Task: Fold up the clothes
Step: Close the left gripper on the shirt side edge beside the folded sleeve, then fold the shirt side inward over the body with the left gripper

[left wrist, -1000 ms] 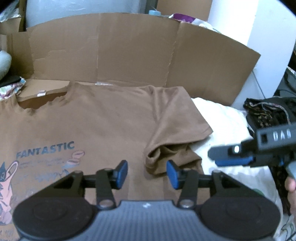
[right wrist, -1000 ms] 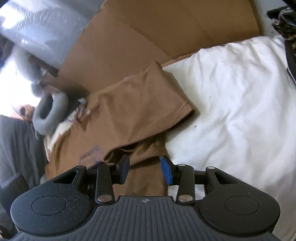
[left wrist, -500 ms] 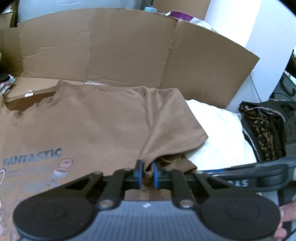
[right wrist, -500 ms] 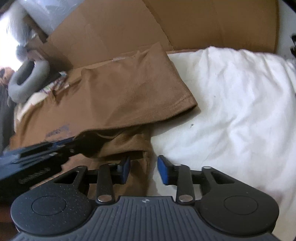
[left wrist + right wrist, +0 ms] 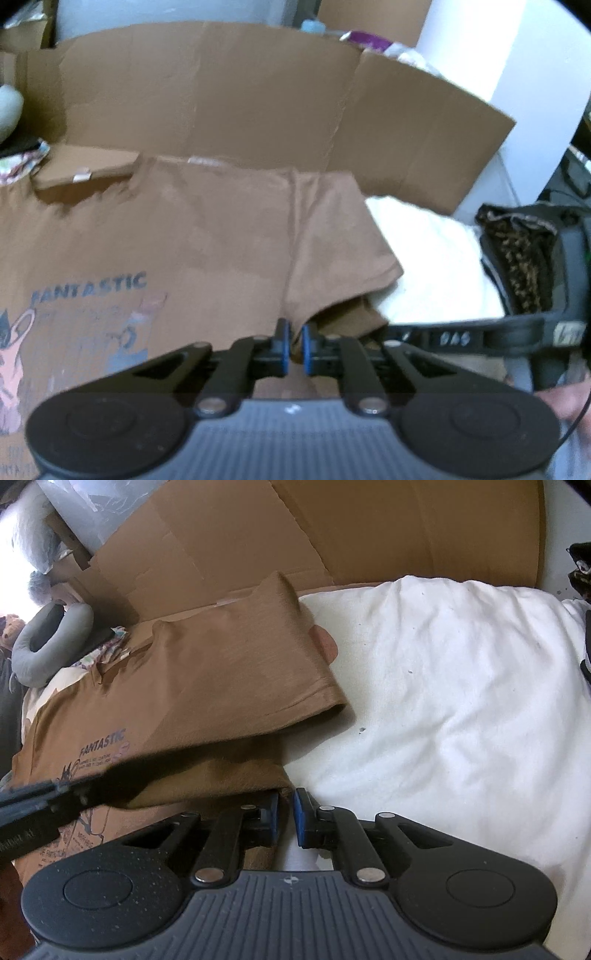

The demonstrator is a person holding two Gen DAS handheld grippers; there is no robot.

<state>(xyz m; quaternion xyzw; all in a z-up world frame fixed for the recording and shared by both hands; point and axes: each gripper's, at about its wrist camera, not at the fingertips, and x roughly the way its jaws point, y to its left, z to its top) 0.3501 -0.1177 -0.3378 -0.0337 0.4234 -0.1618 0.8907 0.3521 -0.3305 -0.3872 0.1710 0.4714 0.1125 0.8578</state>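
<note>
A brown T-shirt (image 5: 184, 240) with a blue FANTASTIC print lies flat, front up, its right sleeve (image 5: 258, 657) spread toward the white bedding. My left gripper (image 5: 294, 347) sits just below that sleeve. Its jaws are closing and the blue pads pinch a ridge of brown fabric. My right gripper (image 5: 285, 814) is at the shirt's side edge beside the bedding. Its jaws are closing too, with the fabric edge between the pads and a narrow gap still showing. In the left wrist view the right tool's black body (image 5: 461, 338) lies close on the right.
Flattened brown cardboard (image 5: 258, 103) stands behind the shirt. White bedding (image 5: 443, 701) fills the right side. A dark leopard-patterned garment (image 5: 524, 258) lies at the far right, and a grey neck pillow (image 5: 44, 642) at the far left. A hand (image 5: 565, 402) holds the right tool.
Both pairs of jaws have narrowed from wide apart. The left pads closed on fabric under the sleeve. The right gripper sank and rolled onto the shirt's side edge, close beside the left one.
</note>
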